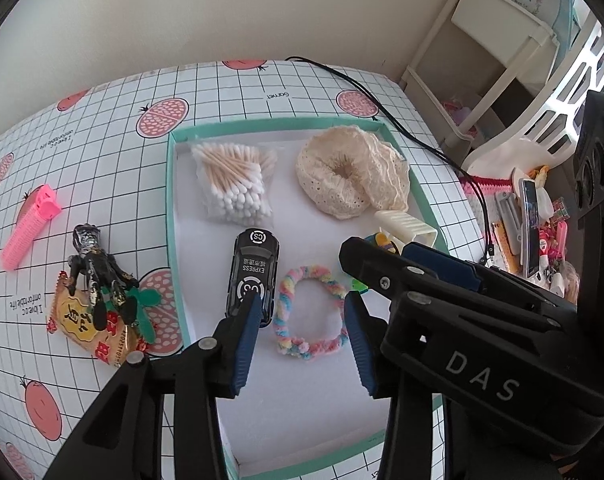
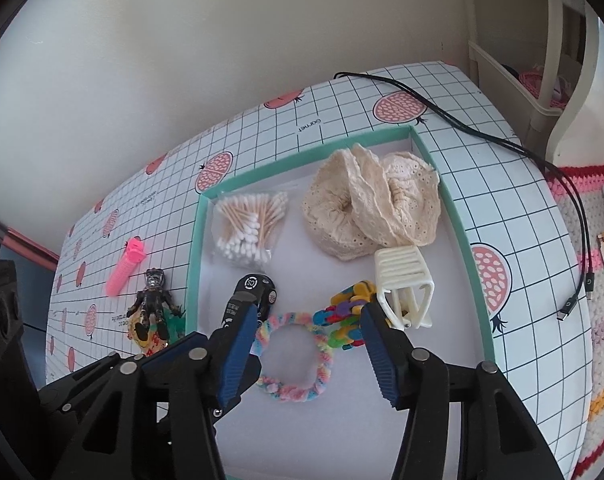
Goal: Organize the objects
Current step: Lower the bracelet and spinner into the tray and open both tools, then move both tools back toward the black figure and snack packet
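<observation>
Both grippers hover over tray (image 2: 468,232), jaws wide open, gripping nothing. Left gripper (image 1: 302,316) and right gripper (image 2: 310,332) both frame rainbow scrunchie (image 2: 295,354). In right view: toy car (image 2: 257,292) at scrunchie's 11 o'clock, swabs (image 2: 247,228) and lace scrunchie (image 2: 366,204) at 12, white clip (image 2: 404,284) at 2. Pink roller (image 1: 29,228), figure (image 1: 97,268) out on bench (image 1: 113,96), at tray's 9 o'clock.

Right gripper (image 2: 306,354) jaws spread wide, empty, over teal-rimmed tray (image 2: 193,256). Pastel hair tie (image 2: 297,388) lies between the blue pads (image 2: 237,356). Tray also holds black toy car (image 2: 255,292), cotton swabs (image 2: 247,232), cream scrunchie (image 2: 366,204), white claw clip (image 2: 404,284), colourful clip (image 2: 348,312). Pink roller (image 2: 125,266) and dark figure (image 2: 153,304) sit on the tabletop (image 2: 522,200) left of the tray.
</observation>
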{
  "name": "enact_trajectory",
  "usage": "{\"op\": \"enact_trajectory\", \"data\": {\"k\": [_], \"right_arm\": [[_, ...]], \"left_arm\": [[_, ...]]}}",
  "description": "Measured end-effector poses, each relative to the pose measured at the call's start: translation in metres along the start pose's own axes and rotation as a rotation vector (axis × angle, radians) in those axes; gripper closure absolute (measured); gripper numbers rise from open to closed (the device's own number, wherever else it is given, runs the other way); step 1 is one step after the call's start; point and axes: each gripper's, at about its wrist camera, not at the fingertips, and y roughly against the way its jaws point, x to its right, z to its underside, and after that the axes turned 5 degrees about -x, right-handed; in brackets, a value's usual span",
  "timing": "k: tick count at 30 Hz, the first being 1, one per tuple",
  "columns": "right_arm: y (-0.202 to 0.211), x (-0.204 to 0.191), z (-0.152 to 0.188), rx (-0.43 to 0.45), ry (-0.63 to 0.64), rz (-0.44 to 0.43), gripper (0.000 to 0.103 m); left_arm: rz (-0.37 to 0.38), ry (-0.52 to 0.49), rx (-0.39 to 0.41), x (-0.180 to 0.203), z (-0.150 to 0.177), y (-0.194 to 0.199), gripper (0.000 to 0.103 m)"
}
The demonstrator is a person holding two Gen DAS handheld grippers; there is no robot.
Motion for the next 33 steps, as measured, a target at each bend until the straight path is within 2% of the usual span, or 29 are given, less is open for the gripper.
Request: {"op": "enact_trajectory", "data": {"k": [5, 14, 18, 26, 29, 32, 33], "right_arm": [[0.002, 0.000, -0.001, 0.013, -0.005, 0.009, 0.045], [0.001, 0.005, -0.001, 0.018, -0.019, 0.024, 0.045], [0.001, 0.004, 0.000, 0.022, -0.012, 0.033, 0.038], [0.001, 0.005, 0.000, 0.032, -0.015, 0.042, 0.023], [0.001, 0.004, 0.000, 0.033, -0.014, 0.042, 0.017], [0.002, 0.004, 0.000, 0.037, -0.013, 0.044, 0.013], [0.002, 0.004, 0.000, 0.039, -0.014, 0.044, 0.012]], "left_arm": [[-0.011, 0.011, 0.008, -0.006, 0.000, 0.003, 0.059], [-0.086, 0.089, 0.042, -0.031, -0.003, 0.007, 0.059], [-0.125, 0.114, 0.052, -0.041, -0.003, 0.010, 0.048], [-0.156, 0.161, 0.071, -0.055, -0.003, 0.013, 0.040], [-0.167, 0.182, 0.076, -0.061, -0.002, 0.014, 0.027], [-0.167, 0.206, 0.085, -0.067, -0.002, 0.015, 0.025], [-0.171, 0.214, 0.090, -0.069, -0.001, 0.016, 0.021]]}}
